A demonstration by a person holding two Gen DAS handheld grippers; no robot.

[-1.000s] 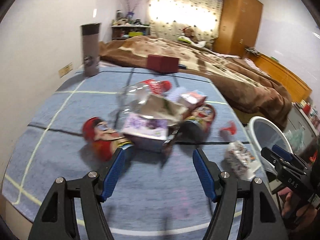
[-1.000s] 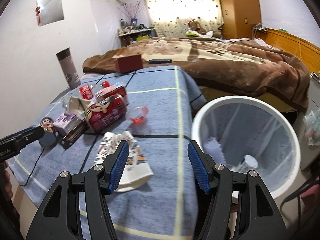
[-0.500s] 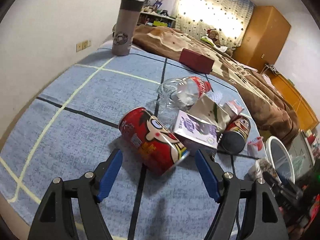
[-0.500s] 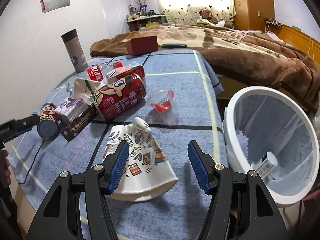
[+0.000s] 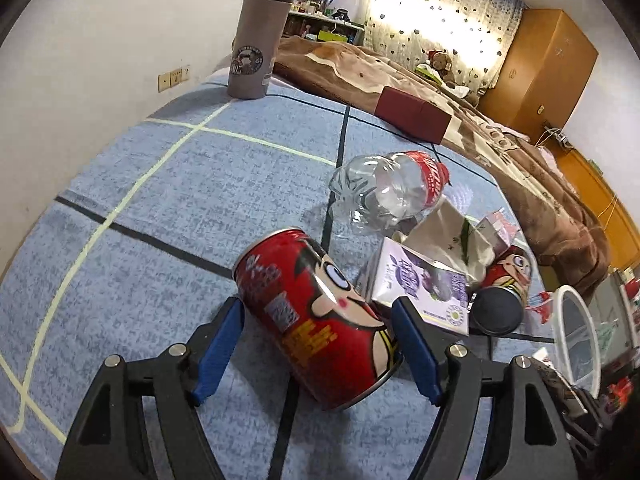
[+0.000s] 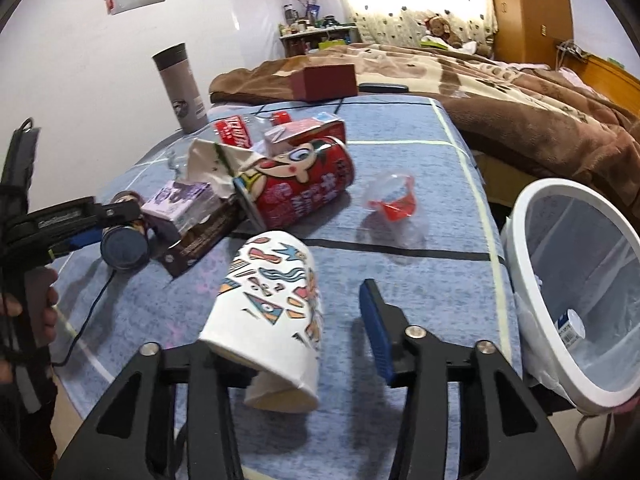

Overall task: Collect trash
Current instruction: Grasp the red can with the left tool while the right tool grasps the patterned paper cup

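A red cartoon can [image 5: 320, 312] lies on its side on the blue tablecloth [image 5: 160, 200], between the fingers of my left gripper [image 5: 318, 304]. The jaws stand open, with a gap beside the left pad [image 5: 218, 352]. In the right wrist view a patterned paper cup [image 6: 272, 312] lies between the fingers of my right gripper [image 6: 316, 292]. Its jaws are closing; the right pad [image 6: 376, 336] is still clear of the cup and the left finger is hidden behind it. The white bin [image 6: 576, 280] stands at the table's right edge.
Behind the can lie a clear bottle [image 5: 388, 192], a purple carton [image 5: 424, 284], a second red can [image 5: 504, 292] and a small jelly cup [image 6: 394, 200]. A grey tumbler [image 5: 260, 36] and a dark red box [image 5: 412, 114] stand further back, by the bed's brown blanket [image 6: 520, 92].
My left gripper came forward until the red can sat between its fingers. The right gripper advanced around the paper cup and its fingers narrowed.
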